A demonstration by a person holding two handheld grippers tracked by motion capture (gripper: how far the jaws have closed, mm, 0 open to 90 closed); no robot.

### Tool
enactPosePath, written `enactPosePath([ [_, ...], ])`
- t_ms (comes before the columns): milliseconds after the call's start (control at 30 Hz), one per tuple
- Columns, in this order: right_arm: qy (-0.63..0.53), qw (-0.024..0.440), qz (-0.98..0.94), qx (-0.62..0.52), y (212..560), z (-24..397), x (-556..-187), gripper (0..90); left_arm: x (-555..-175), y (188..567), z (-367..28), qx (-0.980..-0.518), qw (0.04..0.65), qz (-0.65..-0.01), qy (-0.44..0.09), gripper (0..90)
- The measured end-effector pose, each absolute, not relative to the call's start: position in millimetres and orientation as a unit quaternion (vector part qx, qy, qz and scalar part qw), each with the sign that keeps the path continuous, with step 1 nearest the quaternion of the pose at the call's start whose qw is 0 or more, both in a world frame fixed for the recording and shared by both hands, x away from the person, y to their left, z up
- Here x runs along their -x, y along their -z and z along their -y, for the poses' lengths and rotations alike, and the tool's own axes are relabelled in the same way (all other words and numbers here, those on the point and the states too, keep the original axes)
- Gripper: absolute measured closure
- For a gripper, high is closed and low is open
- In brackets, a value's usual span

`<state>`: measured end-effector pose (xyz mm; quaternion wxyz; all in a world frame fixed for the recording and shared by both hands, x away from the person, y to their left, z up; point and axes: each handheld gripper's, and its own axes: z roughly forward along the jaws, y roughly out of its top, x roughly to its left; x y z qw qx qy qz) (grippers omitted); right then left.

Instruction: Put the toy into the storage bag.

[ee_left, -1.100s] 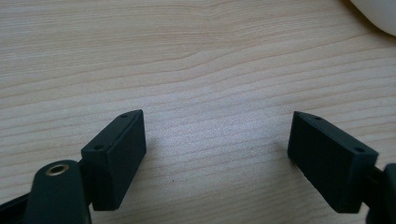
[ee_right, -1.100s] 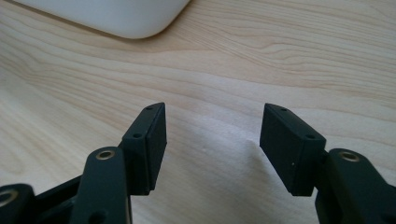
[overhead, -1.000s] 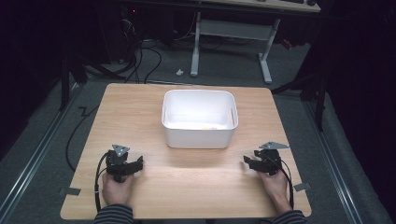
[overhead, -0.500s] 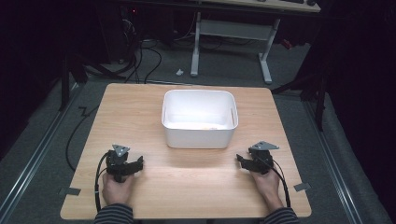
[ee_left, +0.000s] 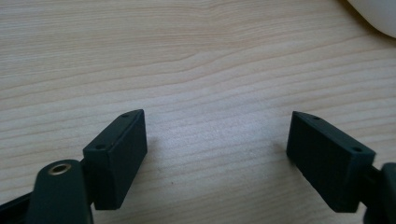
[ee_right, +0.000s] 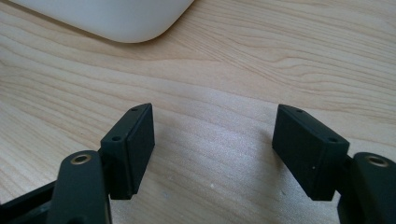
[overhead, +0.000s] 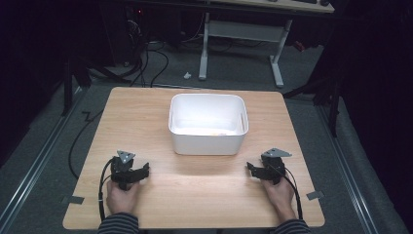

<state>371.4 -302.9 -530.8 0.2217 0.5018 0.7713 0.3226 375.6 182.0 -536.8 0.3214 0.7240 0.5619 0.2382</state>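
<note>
White tub [overhead: 208, 124] stood mid-table [overhead: 146, 112], open-topped, something small and yellowish on its floor. Left gripper [overhead: 138, 173]: jaws apart, empty. Right gripper [overhead: 251, 168]: jaws just opening, nothing between. Both near the tub, not touching.

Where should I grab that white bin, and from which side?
Grip the white bin by its thin upright rim, one jaw inside and one outside. The right gripper is nearest its front right corner; come down from above, since the smooth walls are too broad to span.
</note>
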Motion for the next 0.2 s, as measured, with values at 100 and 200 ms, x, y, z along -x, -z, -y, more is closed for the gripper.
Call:
enactPosePath([
  [100,-0.322,0.222,-0.771,-0.502,530.8,302.8,-371.7,30.2,-374.3,536.8,-181.9,-0.726,0.322,-0.559,-0.237,21.3],
  [200,-0.322,0.222,-0.771,-0.503,530.8,302.7,-371.5,30.1,-374.2,536.8,-181.9,-0.726,0.323,-0.559,-0.236,21.0],
])
